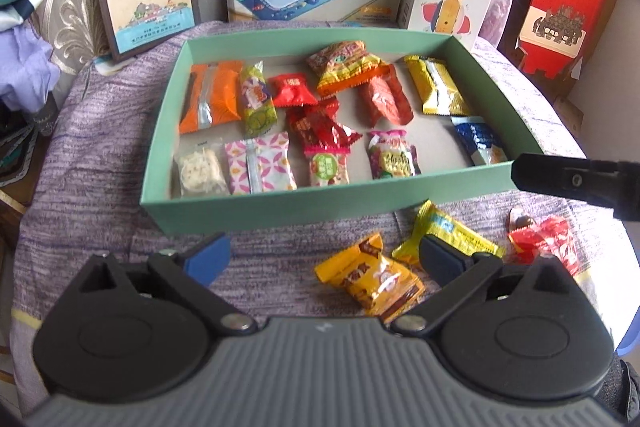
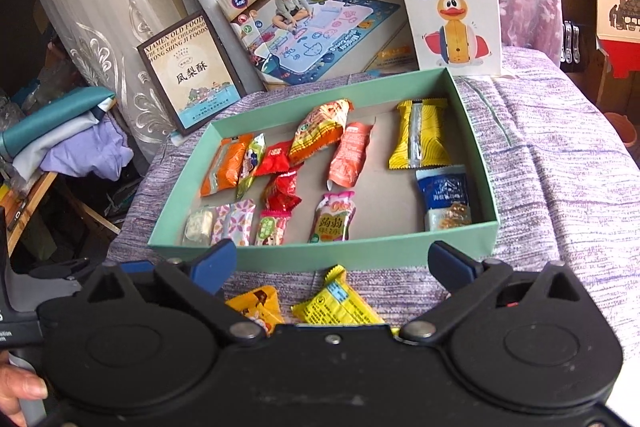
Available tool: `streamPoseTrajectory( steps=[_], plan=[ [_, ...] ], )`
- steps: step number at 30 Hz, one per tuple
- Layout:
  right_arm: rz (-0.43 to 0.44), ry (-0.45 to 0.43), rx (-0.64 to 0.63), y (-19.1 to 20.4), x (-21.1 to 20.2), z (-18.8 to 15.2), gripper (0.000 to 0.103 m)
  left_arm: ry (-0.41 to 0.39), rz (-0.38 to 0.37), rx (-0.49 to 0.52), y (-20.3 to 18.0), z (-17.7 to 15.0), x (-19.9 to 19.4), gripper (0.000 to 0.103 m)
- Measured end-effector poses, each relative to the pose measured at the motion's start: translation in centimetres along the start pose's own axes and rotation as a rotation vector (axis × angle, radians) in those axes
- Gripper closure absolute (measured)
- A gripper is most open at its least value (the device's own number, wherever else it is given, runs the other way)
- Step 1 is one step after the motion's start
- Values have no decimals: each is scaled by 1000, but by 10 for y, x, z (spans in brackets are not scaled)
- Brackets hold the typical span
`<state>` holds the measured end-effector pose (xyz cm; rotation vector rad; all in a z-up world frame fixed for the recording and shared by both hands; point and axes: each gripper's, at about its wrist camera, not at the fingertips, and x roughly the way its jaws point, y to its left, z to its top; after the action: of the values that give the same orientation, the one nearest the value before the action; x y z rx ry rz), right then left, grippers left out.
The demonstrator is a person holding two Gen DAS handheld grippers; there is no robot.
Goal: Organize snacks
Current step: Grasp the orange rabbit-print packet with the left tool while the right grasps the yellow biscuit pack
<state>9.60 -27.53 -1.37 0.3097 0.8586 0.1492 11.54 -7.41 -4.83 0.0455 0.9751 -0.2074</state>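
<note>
I hold my left gripper low over the purple woven cloth, its blue-tipped fingers spread wide with nothing between them. My right gripper hovers just in front of the shallow mint-green cardboard box, and its fingers are also spread and empty.

Most of the snacks already lie inside the box in loose rows, so I judge the sorting well advanced. Among them are an orange foil packet, a yellow foil bar and a blue-and-white pouch in the near right corner.

Three packets are still out on the cloth, just in front of the box's near wall: a crinkled orange-yellow wrapper, a flat yellow wrapper with blue print and a red foil packet. Both grippers sit close to these, I think because they are next to go in. The bare cardboard floor between the red snacks and the blue-and-white pouch leaves room for them.
</note>
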Motion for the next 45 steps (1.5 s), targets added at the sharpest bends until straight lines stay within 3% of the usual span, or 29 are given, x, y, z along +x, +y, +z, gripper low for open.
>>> streamPoseTrajectory(
  steps=[8,15,23,26,29,30,35,38,39,41,42,45],
  plan=[
    [-10,31,31,-10,8,-21,0,75,19,-57,-4,-15,29,0],
    [-15,58,5,-13,18,-23,14,101,66,13,-16,-16,53,0],
    [8,132,-107,6,48,-30,27,109,107,54,13,-24,48,0],
    [4,170,-139,11,61,-31,38,112,96,24,21,-23,47,0],
    [-2,191,-169,15,66,-34,40,103,64,12,19,-21,43,0],
    [-6,195,-179,16,67,-35,46,96,52,18,17,-20,42,0],
    [-28,193,-176,11,66,-34,74,77,39,114,-3,-16,46,0],
    [-17,203,-154,4,62,-35,76,82,32,162,-12,-15,55,2],
    [-19,204,-156,4,61,-35,76,88,26,169,-13,-15,58,6],
    [-19,201,-174,7,59,-36,75,104,-6,175,-13,-15,63,24],
    [-17,200,-185,9,59,-37,73,115,-27,173,-12,-16,65,53],
    [-15,207,-200,13,62,-36,72,114,-39,170,-8,-18,64,51]
  ],
)
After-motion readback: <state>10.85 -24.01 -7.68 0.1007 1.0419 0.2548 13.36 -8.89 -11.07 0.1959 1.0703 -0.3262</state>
